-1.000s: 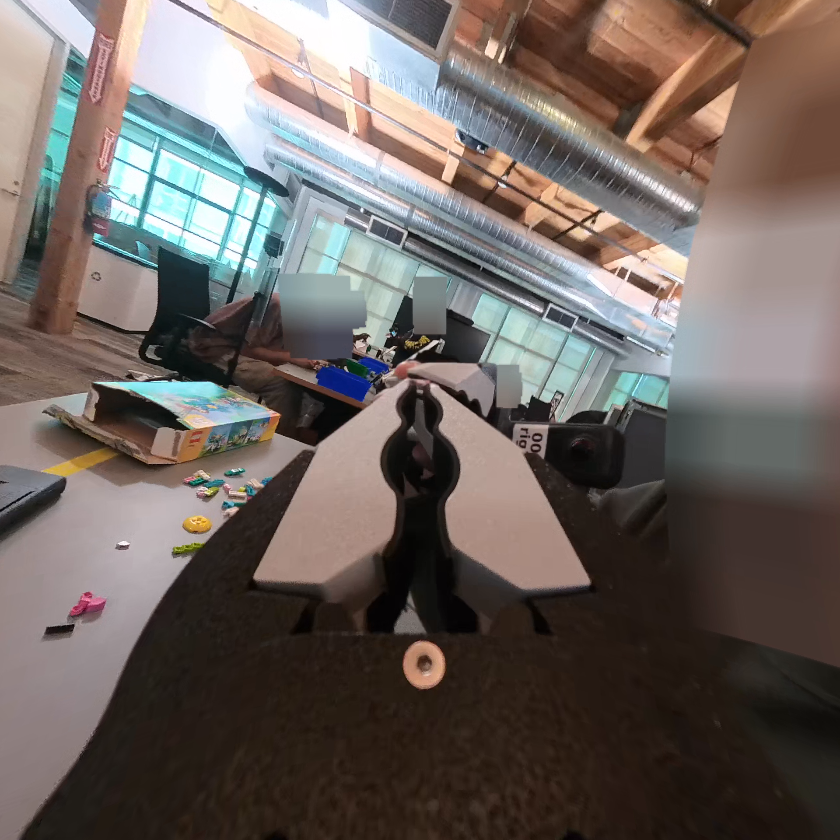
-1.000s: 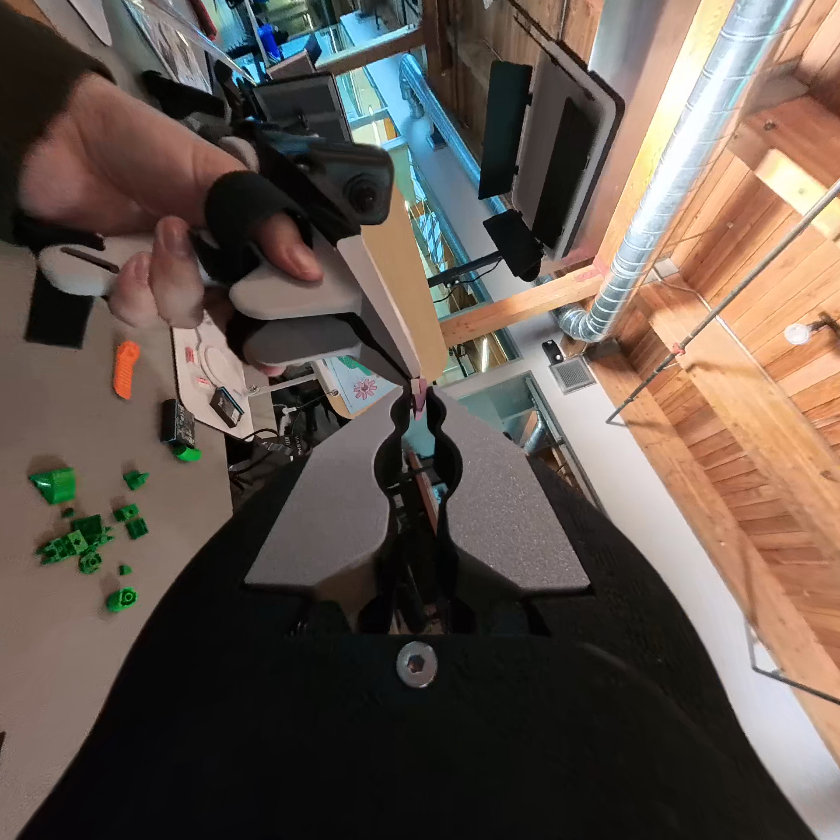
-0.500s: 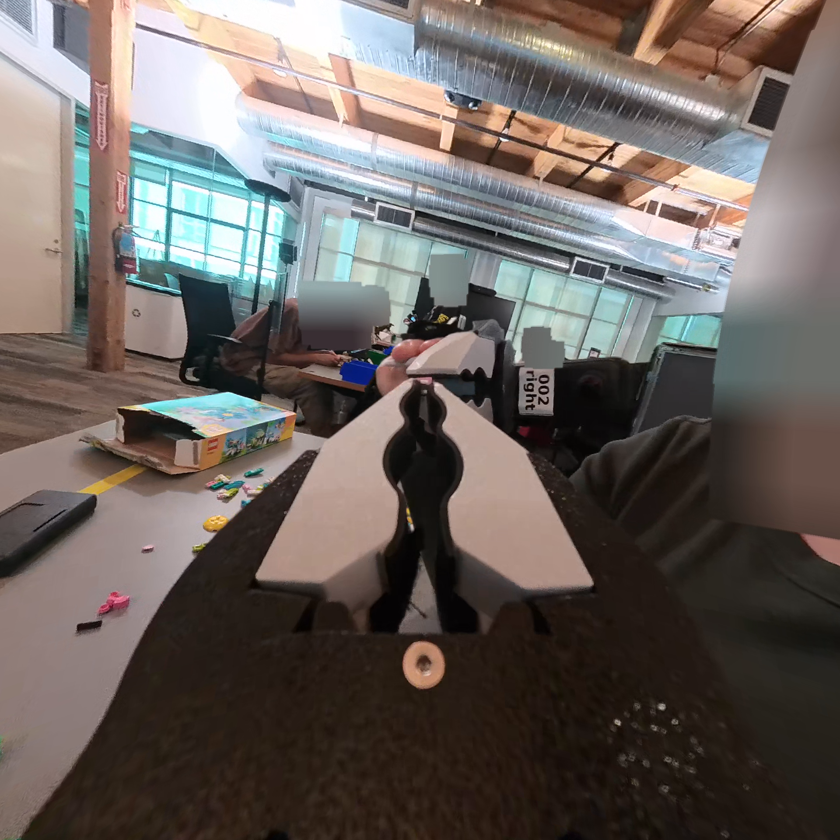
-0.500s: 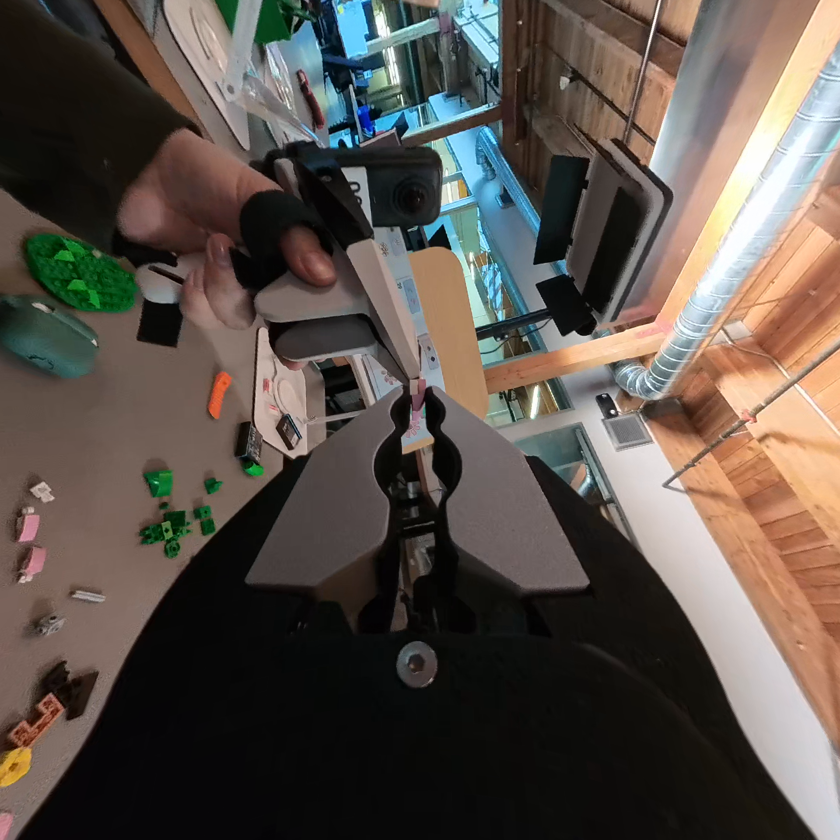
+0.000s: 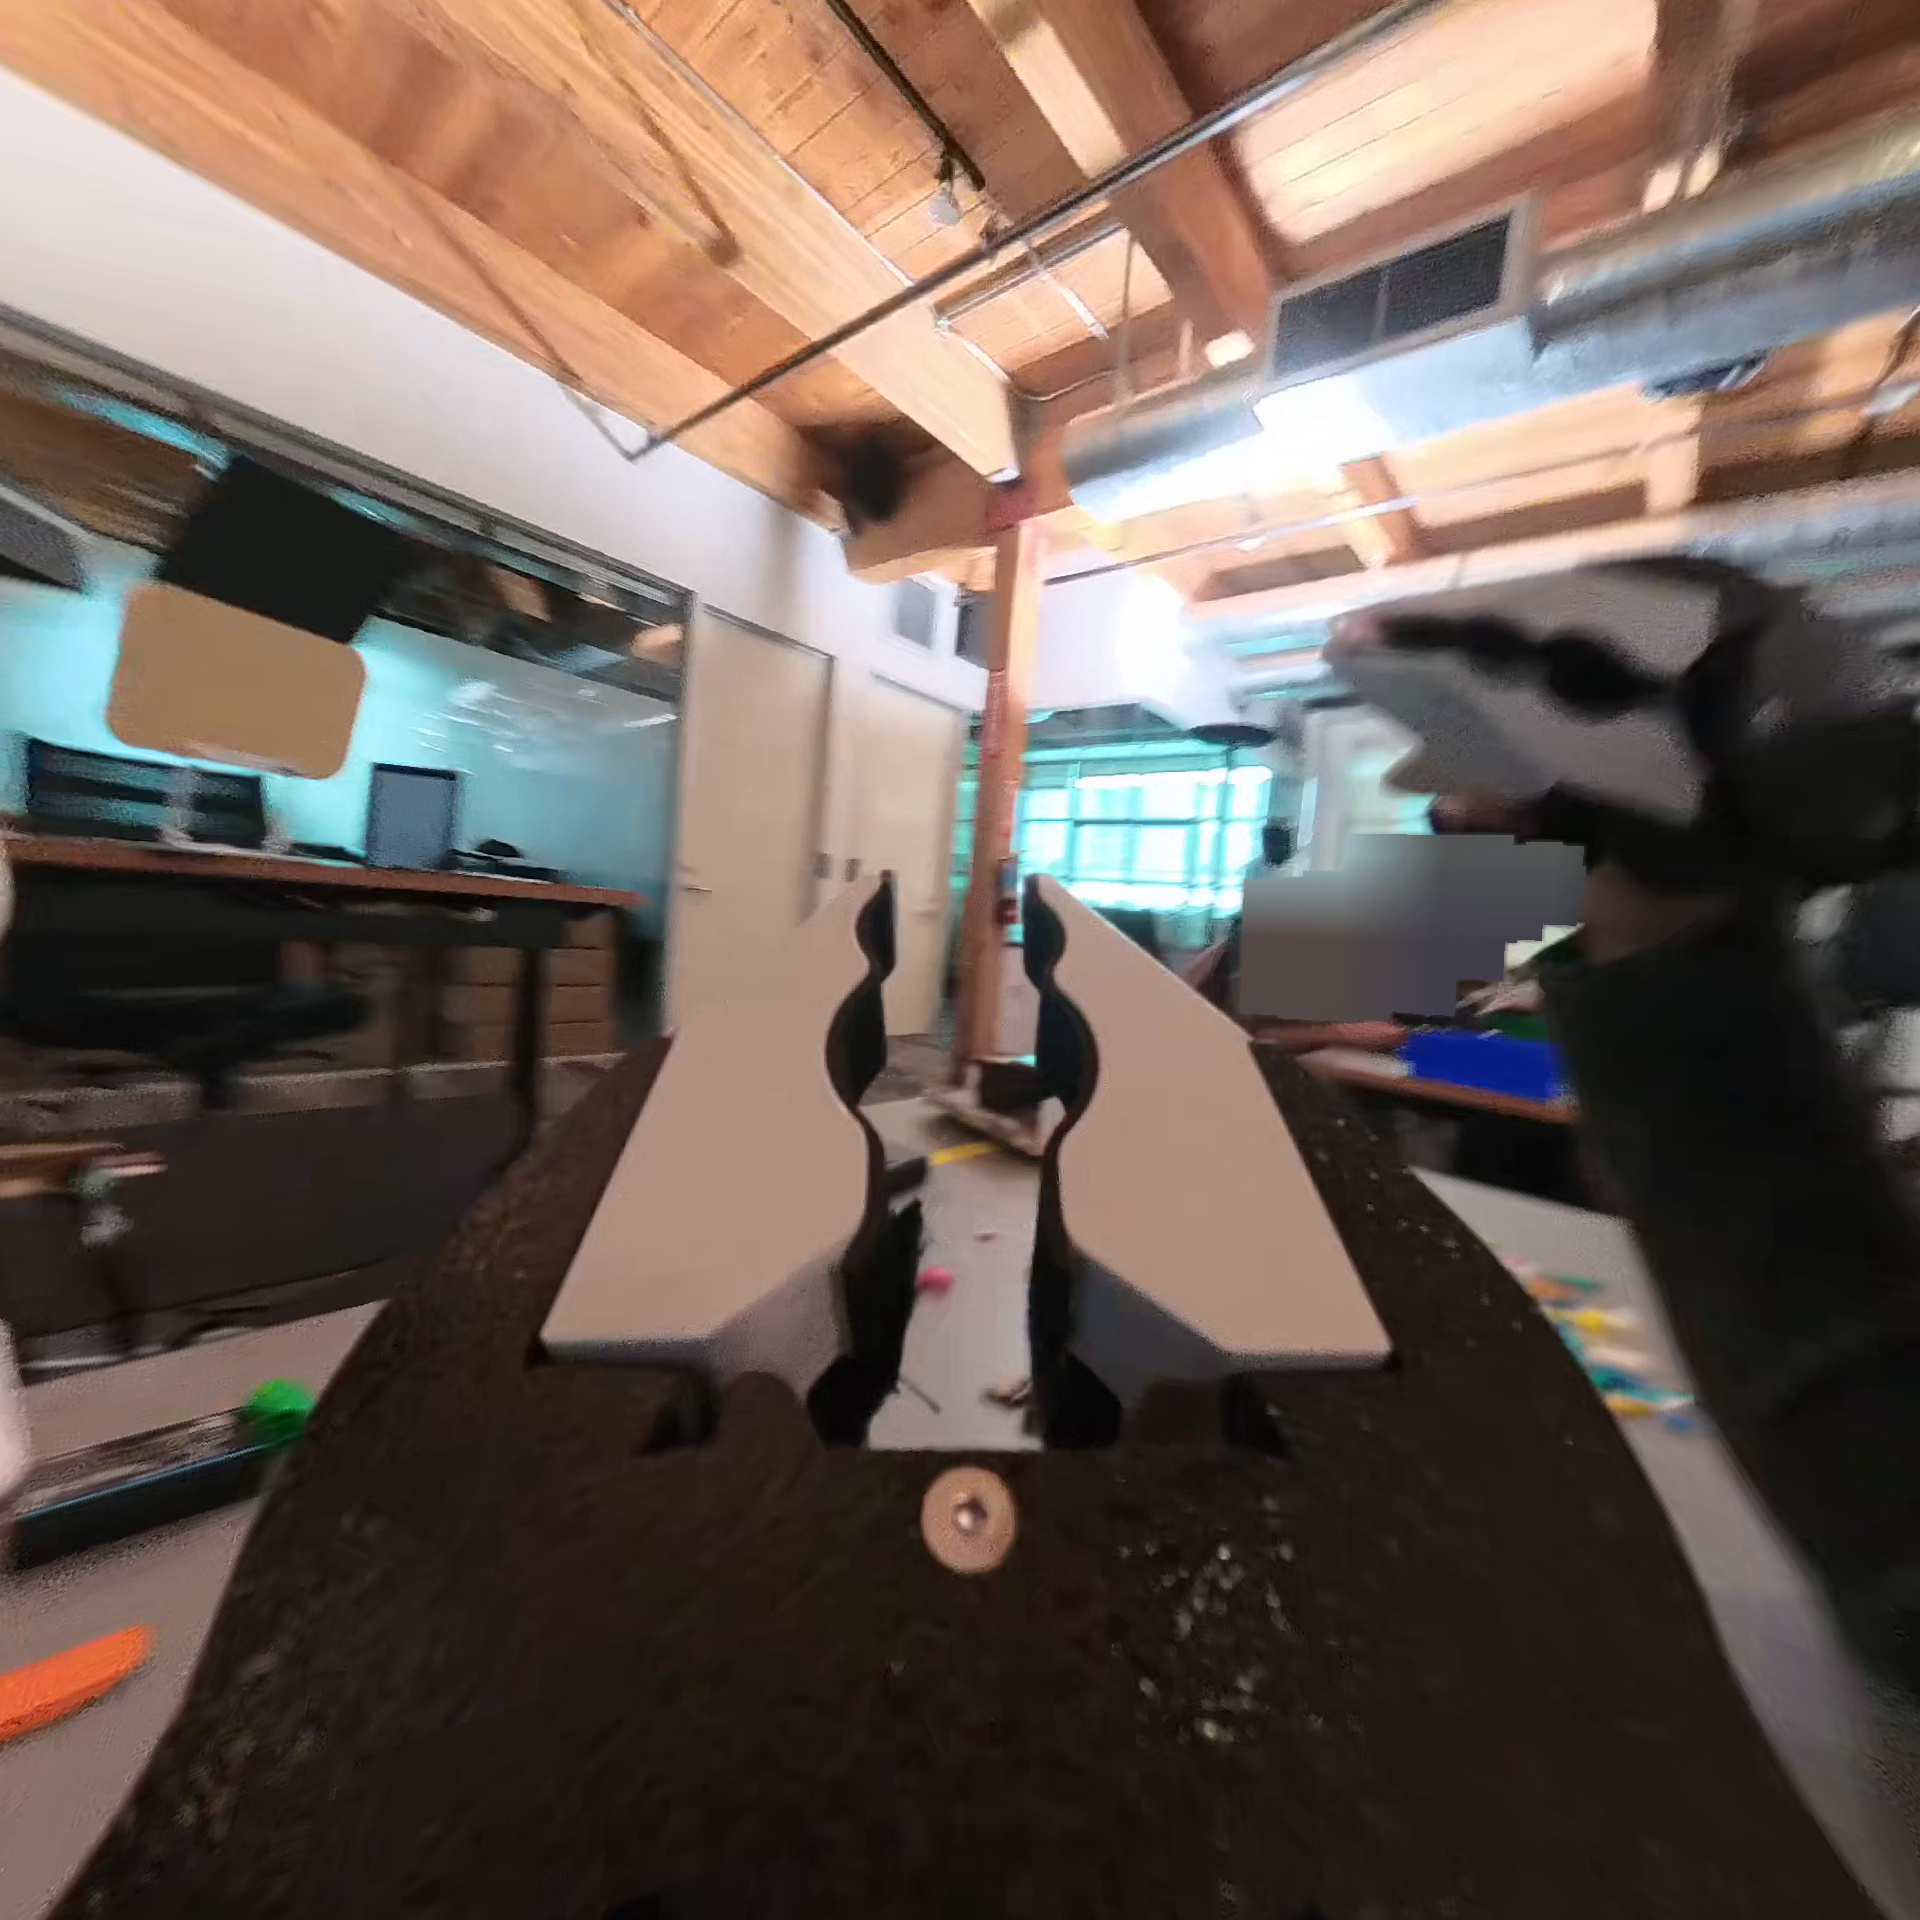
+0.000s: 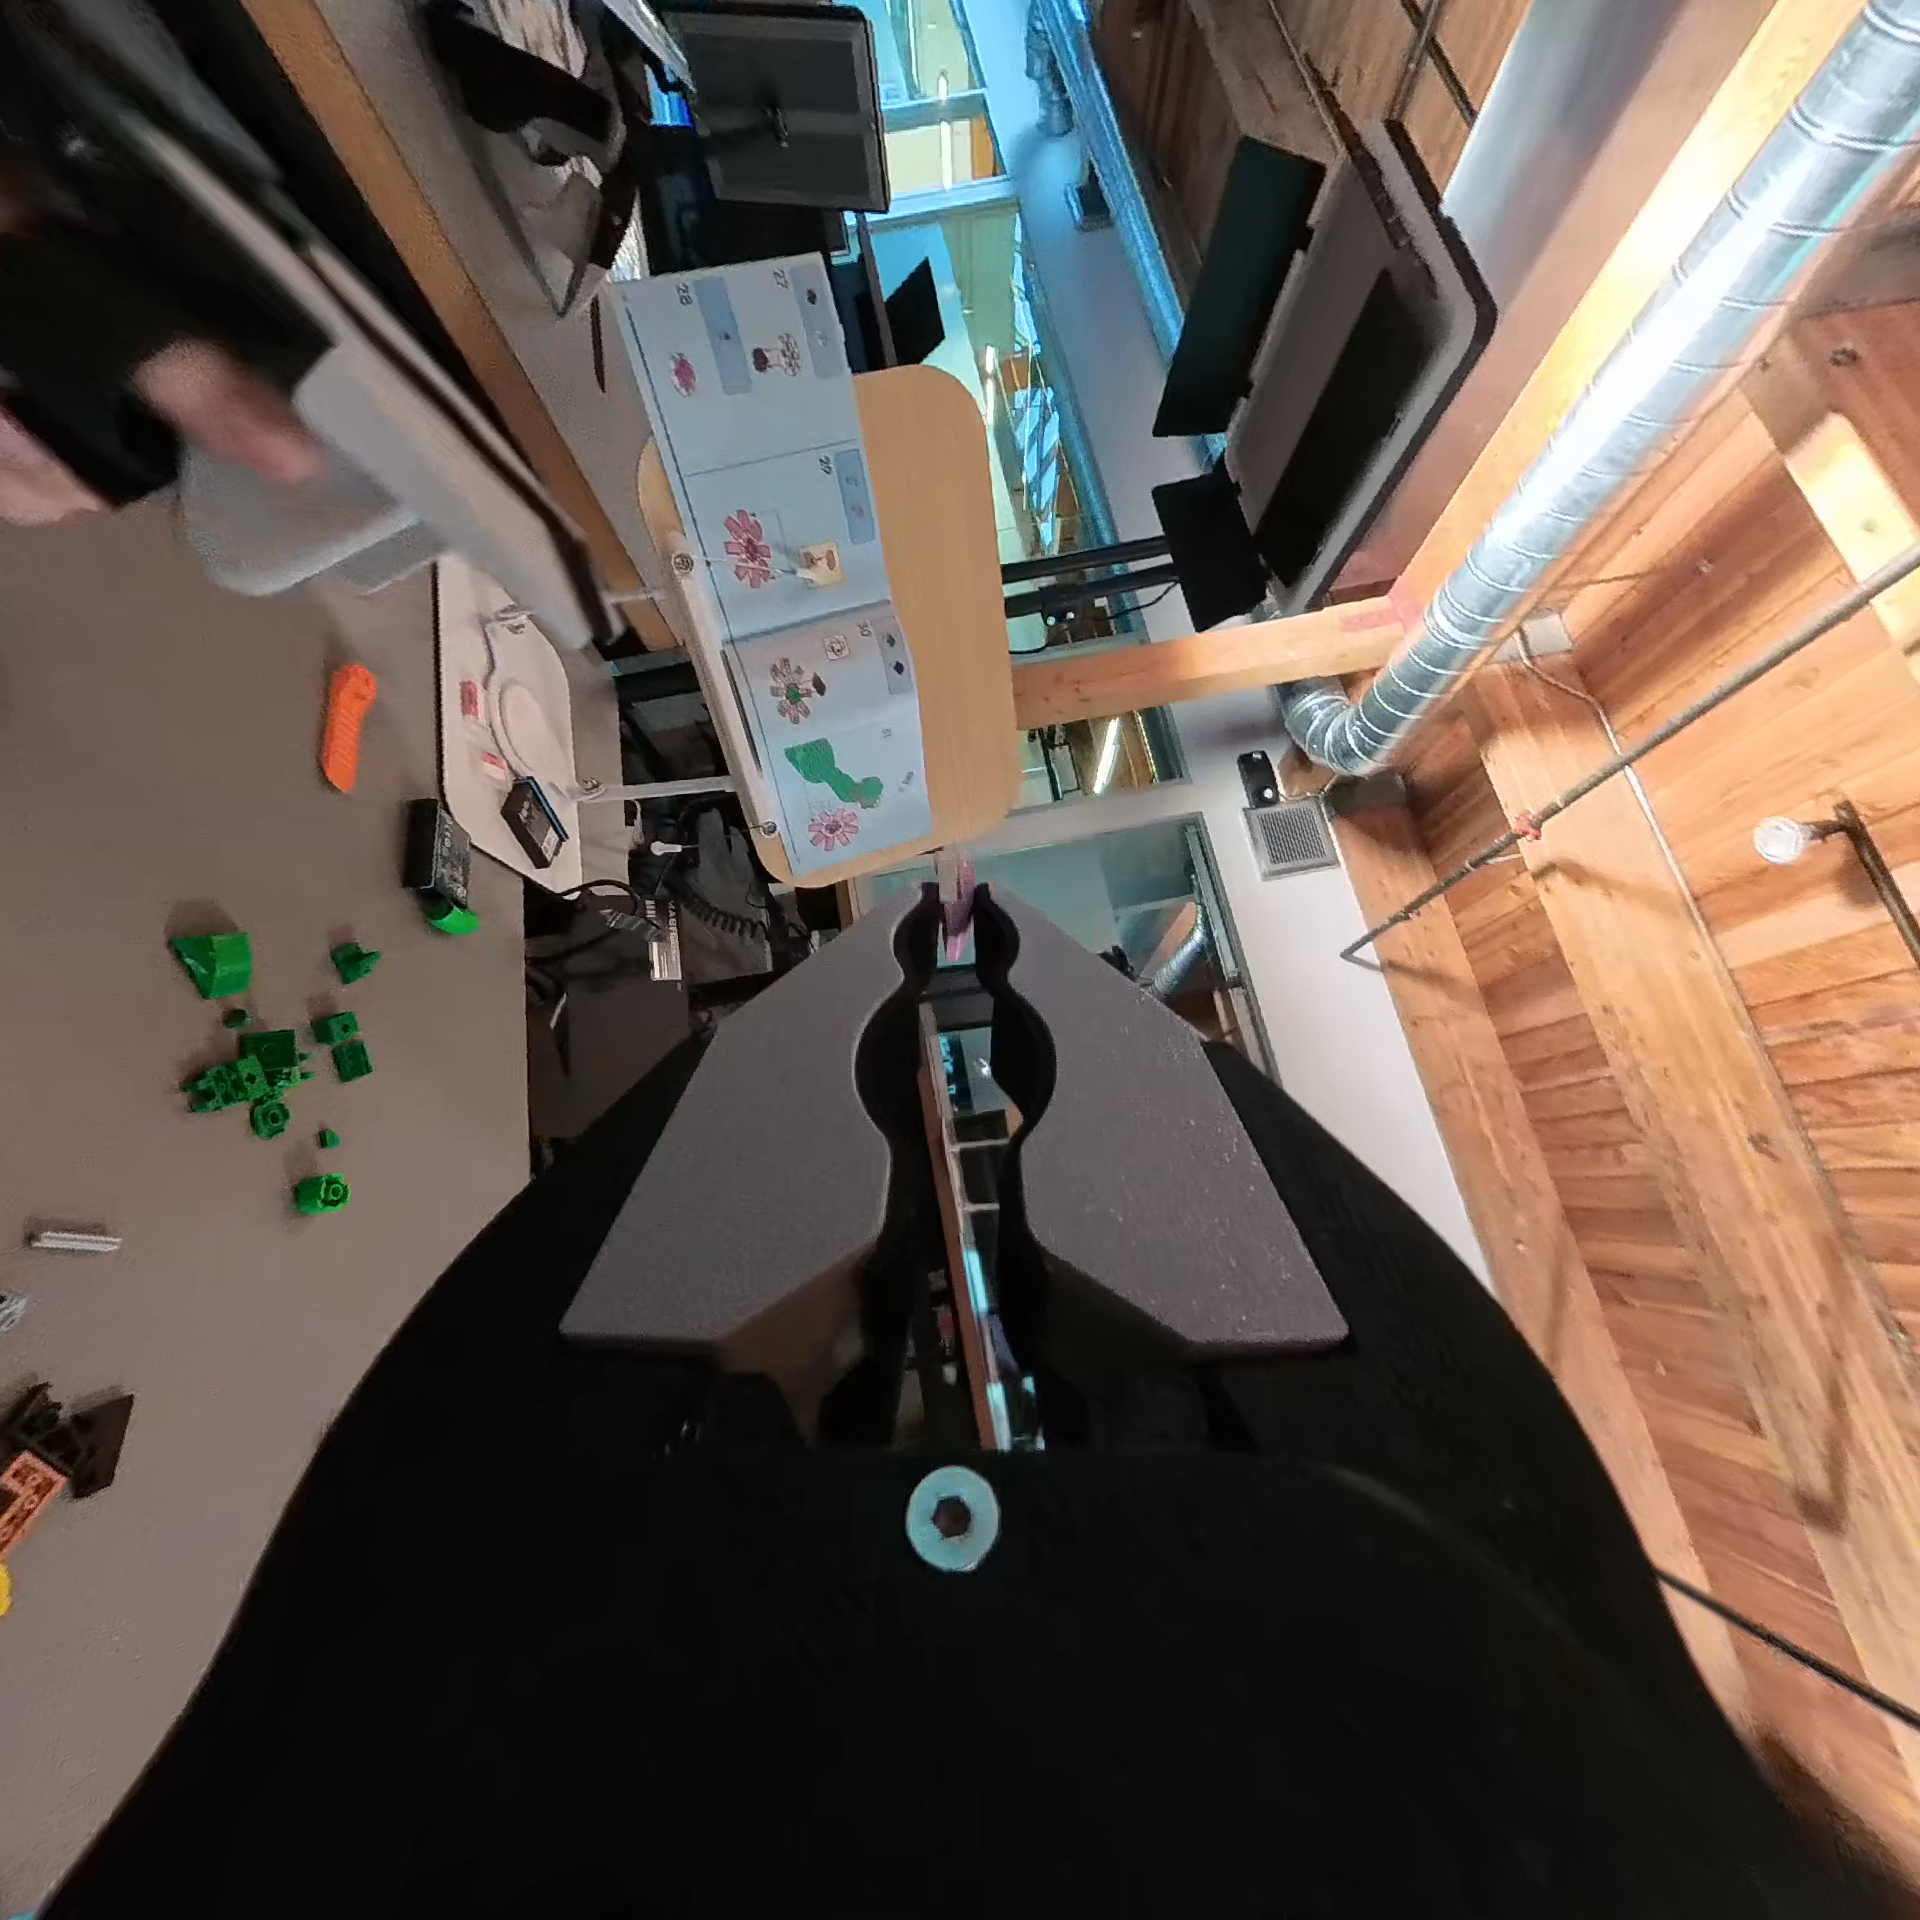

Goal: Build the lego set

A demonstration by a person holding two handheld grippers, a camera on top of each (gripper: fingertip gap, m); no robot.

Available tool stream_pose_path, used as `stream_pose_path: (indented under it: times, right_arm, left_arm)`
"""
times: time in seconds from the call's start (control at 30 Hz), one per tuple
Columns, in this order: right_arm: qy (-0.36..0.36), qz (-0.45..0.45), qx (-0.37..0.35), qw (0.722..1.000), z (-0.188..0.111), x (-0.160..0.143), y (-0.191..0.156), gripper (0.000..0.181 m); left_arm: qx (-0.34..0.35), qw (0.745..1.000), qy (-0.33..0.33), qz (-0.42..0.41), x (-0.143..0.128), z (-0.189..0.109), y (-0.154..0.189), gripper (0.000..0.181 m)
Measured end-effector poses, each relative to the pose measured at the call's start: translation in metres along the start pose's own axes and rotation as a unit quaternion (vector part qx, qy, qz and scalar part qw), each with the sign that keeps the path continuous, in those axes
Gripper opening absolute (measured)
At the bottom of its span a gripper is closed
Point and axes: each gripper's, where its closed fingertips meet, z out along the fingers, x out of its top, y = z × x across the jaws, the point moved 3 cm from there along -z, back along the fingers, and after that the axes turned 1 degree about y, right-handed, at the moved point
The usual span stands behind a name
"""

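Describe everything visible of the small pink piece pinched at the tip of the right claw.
The small pink plastic lego piece is thin and flat-looking, pale pink shading to purple, seen edge-on. It stands roughly along the claw's axis, its far end poking past the tips. The right claw is shut on it, both grey fingertips pressing its sides. It is held in the air, touching nothing else. Studs cannot be made out.

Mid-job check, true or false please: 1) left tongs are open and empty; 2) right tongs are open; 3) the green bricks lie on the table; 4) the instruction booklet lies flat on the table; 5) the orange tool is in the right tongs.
1) True: the left tongs stand apart with nothing between them.
2) False: the right tongs are shut on a small pink piece.
3) True: the green bricks lie on the table.
4) False: the instruction booklet is propped on a wooden stand.
5) False: the orange tool lies on the table.
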Motion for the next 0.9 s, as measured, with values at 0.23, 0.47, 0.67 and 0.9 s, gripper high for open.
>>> stream_pose_path:
  times: [0.23, 0.47, 0.67, 0.9]
  right_arm:
    - [-0.041, 0.005, 0.0, 0.999, 0.002, -0.005, -0.008, 0.005]
    - [-0.064, -0.016, -0.021, 0.998, 0.011, -0.01, -0.013, 0.005]
    - [-0.042, -0.048, -0.029, 0.998, 0.041, 0.006, -0.032, 0.005]
    - [-0.106, -0.003, -0.006, 0.994, 0.045, -0.031, -0.048, 0.005]
  left_arm:
    - [-0.057, 0.988, 0.006, 0.145, -0.04, 0.001, 0.038, 0.02]
    - [-0.075, 0.99, -0.01, 0.116, -0.063, -0.002, 0.036, 0.03]
    - [-0.084, 0.992, -0.013, 0.091, -0.064, -0.004, 0.035, 0.03]
    - [-0.099, 0.99, -0.026, 0.101, -0.068, -0.005, 0.042, 0.028]
